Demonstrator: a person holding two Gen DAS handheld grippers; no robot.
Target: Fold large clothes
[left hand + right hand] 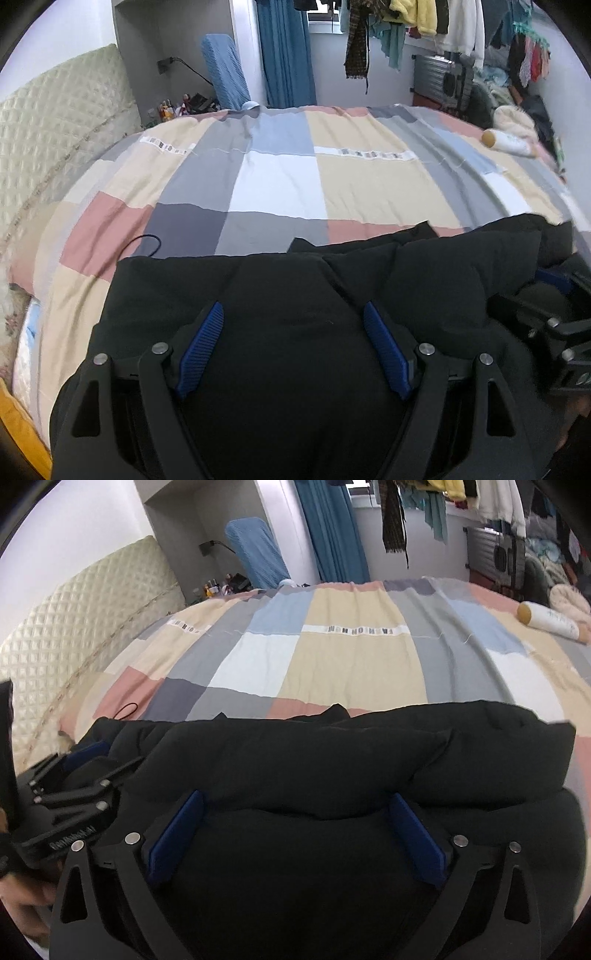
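A bulky black padded jacket (295,288) lies folded on the near part of the bed; it also fills the lower half of the right wrist view (332,760). My left gripper (293,314) is open, its blue pads spread wide over the jacket's left part. My right gripper (295,805) is open too, over the jacket's right part. Neither holds any fabric. The right gripper shows at the right edge of the left wrist view (554,325), and the left gripper at the left edge of the right wrist view (74,794).
The bed has a patchwork cover (351,177) of beige, grey, pink and white. A white bottle (508,142) lies at its far right. A thin black cable (147,243) lies left of the jacket. A quilted headboard (55,129) stands left; clothes hang behind.
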